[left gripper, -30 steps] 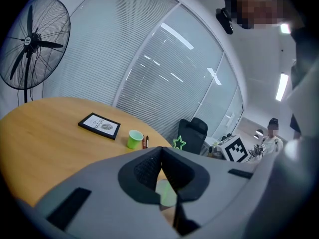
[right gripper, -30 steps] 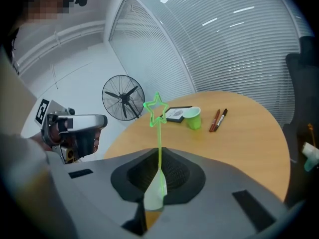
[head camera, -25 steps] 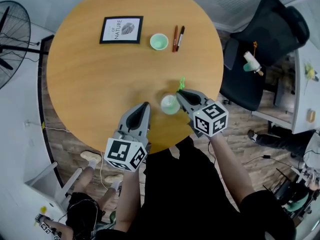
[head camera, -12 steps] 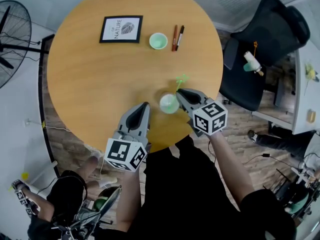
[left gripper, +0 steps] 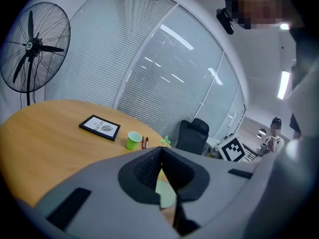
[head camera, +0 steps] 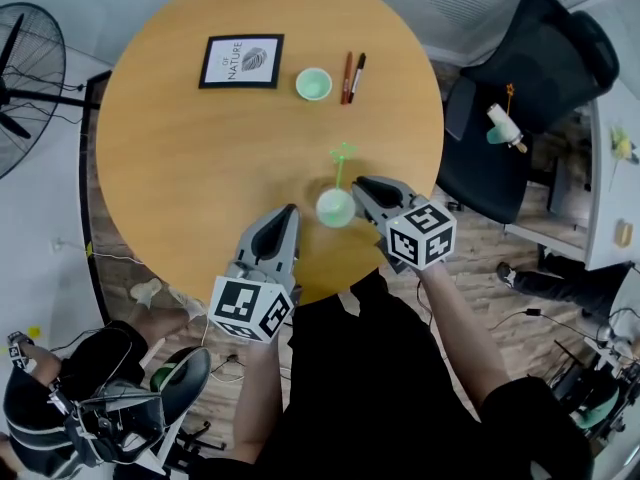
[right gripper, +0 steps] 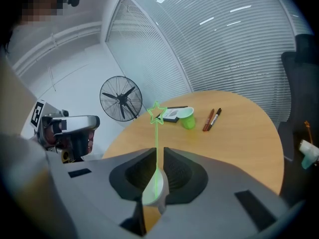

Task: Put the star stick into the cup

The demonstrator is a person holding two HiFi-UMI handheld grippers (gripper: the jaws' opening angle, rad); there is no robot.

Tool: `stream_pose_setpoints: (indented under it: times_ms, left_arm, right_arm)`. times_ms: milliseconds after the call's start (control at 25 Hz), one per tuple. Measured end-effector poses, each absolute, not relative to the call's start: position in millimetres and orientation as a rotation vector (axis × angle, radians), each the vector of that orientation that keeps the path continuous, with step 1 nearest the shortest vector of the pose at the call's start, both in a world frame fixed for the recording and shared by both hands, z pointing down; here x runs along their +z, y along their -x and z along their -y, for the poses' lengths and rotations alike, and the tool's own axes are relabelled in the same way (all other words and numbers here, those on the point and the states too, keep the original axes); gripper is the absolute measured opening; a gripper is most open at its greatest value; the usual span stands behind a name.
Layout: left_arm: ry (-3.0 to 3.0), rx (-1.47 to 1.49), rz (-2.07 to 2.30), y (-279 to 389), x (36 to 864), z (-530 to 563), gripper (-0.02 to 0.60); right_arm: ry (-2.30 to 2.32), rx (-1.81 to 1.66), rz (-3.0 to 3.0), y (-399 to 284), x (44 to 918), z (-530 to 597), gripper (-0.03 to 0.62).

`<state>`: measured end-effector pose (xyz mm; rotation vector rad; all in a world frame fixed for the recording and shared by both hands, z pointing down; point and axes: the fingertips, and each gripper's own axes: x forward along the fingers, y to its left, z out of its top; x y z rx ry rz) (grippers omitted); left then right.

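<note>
The star stick (head camera: 341,168) stands in the cup (head camera: 335,209), just beside my slightly parted right tongs (head camera: 359,183). My left tongs (head camera: 290,211) sit closed, empty.

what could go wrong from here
The star stick stands tall and tilted in the cup, so it might lever the cup over or slide out. The right gripper, its jaws slightly apart, sits close beside the cup and in line with the stick. A careless pull-back could catch either one and knock the cup over.

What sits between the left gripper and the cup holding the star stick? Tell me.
Nothing: in the head view, only bare table separates the left gripper from the cup.
</note>
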<state>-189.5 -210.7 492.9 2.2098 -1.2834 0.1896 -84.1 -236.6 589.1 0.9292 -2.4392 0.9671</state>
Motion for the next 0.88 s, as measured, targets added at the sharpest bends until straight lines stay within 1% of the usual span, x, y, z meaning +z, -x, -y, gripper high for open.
stream_pose_setpoints:
  times_ms: [360, 880]
  left_arm:
    - [-2.237, 0.188, 1.312, 172.3, 477.7, 202.3, -0.002]
    - [-2.332, 0.160, 1.373, 124.7, 434.1, 185.0, -0.002]
  right_arm:
    - [-0.923, 0.911, 2.501, 70.8, 561.8, 234.8, 0.054]
    - [-0.954, 0.773, 2.623, 23.6, 502.5, 220.5, 0.038]
